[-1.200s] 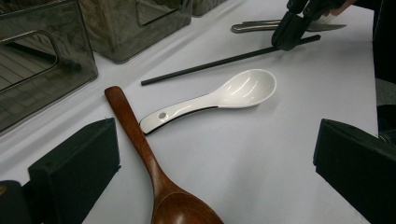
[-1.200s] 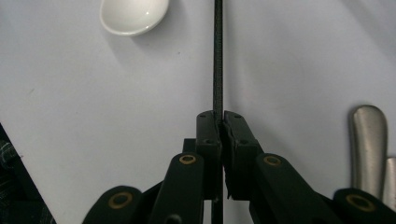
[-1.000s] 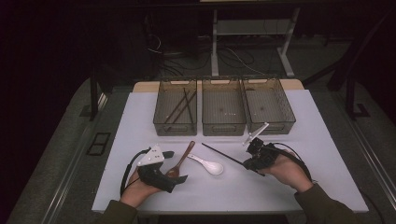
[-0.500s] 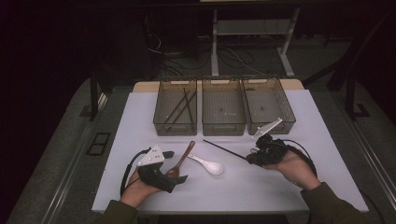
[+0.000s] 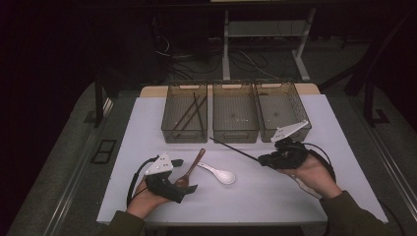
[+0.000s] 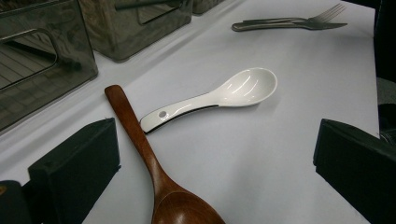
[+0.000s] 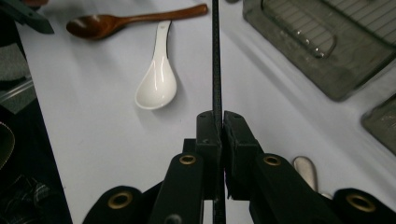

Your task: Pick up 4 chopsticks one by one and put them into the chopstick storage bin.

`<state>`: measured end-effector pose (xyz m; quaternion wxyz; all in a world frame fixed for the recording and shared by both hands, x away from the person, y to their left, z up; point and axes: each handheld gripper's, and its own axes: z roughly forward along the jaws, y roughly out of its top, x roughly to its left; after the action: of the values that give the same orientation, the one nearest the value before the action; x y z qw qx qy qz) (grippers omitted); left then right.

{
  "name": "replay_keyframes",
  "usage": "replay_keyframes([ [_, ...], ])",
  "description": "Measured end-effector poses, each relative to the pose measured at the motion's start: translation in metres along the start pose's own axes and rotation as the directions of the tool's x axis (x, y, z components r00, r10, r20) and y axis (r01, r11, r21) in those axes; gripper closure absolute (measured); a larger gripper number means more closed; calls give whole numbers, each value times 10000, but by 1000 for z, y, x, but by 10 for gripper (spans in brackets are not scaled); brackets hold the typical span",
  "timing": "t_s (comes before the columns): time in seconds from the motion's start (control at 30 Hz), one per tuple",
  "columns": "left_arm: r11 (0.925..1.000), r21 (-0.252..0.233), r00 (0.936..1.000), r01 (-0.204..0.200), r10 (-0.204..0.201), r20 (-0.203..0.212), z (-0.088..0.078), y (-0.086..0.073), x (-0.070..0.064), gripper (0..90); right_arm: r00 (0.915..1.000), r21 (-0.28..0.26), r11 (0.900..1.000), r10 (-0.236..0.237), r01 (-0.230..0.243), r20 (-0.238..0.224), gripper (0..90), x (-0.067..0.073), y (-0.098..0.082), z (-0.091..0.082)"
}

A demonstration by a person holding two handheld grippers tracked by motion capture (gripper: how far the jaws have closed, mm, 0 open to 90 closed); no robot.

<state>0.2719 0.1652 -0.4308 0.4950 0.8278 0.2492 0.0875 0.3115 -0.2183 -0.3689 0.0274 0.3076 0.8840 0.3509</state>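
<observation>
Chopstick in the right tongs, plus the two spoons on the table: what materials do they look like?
Chopstick: thin, matte black, faintly textured; probably plastic or a fibre composite, hard to tell. Brown spoon: wood, going by the reddish grain and soft sheen, likely oiled or lacquered. White spoon: glossy glazed ceramic by the sharp highlights in its bowl, though melamine could look alike.

Left hand-held gripper (image 5: 184, 175) low with jaws wide apart; right hand-held gripper (image 5: 261, 159) raised, jaws clamped together, pointing left.
</observation>
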Motion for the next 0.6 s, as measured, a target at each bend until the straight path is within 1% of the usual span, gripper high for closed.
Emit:
replay_keyframes([
  [0.13,10000,34,10000,1,-1,-4,0,0,1,0,10000,-445,9990,-64,63,-15,850,-1,2,-5],
  [0.33,10000,11,10000,7,-7,-5,0,0,0,0,9999,-780,9969,-73,80,87,851,-3,8,-8],
  [0.37,10000,5,10000,10,-10,-3,0,0,0,0,9999,-807,9967,-3,12,105,850,-4,9,-9],
  [0.5,10000,30,10000,23,-23,-14,1,0,0,0,9999,-973,9953,11,5,170,850,-7,16,-8],
  [0.6,10000,61,10000,58,-58,-12,0,-1,0,0,9996,-1124,9936,164,-137,232,850,-11,21,-7],
])
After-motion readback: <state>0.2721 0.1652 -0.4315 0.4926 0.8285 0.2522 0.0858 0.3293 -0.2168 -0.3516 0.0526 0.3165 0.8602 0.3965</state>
